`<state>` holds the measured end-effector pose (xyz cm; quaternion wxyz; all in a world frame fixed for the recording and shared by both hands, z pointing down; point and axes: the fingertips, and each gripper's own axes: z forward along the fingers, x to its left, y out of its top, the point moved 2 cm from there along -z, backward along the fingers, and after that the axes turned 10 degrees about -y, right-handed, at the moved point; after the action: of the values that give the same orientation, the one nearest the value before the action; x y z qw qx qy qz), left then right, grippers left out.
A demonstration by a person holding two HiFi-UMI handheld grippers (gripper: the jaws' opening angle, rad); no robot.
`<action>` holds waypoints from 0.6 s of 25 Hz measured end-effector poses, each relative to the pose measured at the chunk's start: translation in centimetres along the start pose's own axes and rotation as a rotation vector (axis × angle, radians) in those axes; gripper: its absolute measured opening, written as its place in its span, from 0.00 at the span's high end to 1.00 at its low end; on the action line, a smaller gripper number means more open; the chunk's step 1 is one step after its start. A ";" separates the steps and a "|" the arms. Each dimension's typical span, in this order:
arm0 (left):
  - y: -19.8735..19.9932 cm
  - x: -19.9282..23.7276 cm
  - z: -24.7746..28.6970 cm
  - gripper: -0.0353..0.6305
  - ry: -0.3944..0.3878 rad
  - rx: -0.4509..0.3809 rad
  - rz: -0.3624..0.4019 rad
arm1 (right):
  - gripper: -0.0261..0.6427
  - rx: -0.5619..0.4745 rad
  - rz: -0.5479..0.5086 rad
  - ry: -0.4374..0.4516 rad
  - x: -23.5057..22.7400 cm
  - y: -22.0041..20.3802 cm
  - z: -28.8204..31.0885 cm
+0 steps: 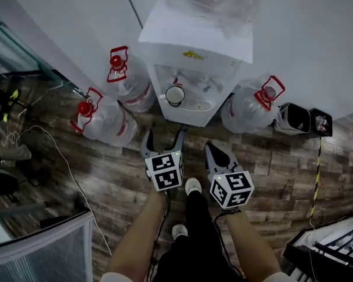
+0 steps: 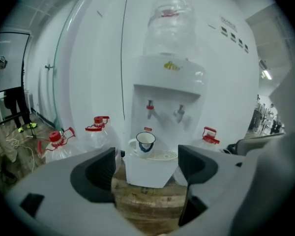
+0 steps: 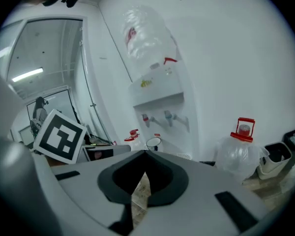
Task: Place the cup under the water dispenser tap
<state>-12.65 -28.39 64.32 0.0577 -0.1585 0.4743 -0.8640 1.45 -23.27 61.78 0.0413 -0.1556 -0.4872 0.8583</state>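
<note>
To the left of the water dispenser (image 1: 194,51), two clear plastic jugs (image 1: 106,125) with red caps and red carry handles are resting on the plank floor (image 1: 106,181), whose wood grain is showing grey-brown. The dispenser itself is a boxy white cabinet that is carrying a clear, crinkled bottle (image 2: 167,28) upside down on top.

In front of the dispenser's left half, the left gripper (image 1: 163,138) is hovering above the floor. Its dark, scooped jaws are standing wide apart with nothing between them. In the left gripper view the cup (image 2: 144,143) is showing through that gap, well beyond the tips.

The cup is a round white mug with a dark rim and a blue marking on its side. It is sitting upright at the left end of the dispenser's ribbed white drip tray (image 2: 164,155), roughly beneath the red-handled tap (image 2: 150,107). The blue-handled tap (image 2: 179,113) is hanging just to its right.

In front of the dispenser's right half, the right gripper (image 1: 213,149) is pointing the same way, its jaws pressed together on nothing.

To the right of the dispenser, a third clear jug (image 1: 250,107) is leaning near a boxy white-and-black container (image 1: 294,118).
</note>
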 end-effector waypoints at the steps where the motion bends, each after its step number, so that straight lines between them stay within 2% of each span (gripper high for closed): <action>1: 0.6 -0.5 -2.2 0.28 -0.015 -0.003 0.003 | 0.93 -0.001 0.001 0.004 0.8 0.5 -1.7; 11: 7.0 -6.9 -22.0 0.30 -0.182 -0.062 0.086 | 0.93 -0.066 -0.024 -0.007 8.5 7.5 -17.3; 15: 8.9 -9.9 -28.8 0.43 -0.221 -0.056 0.087 | 0.93 -0.083 -0.028 0.008 10.9 10.3 -23.1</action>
<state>-13.25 -7.73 40.30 0.1428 -0.2336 0.4953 -0.8245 -0.99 -7.17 39.51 0.0488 -0.1536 -0.5242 0.8362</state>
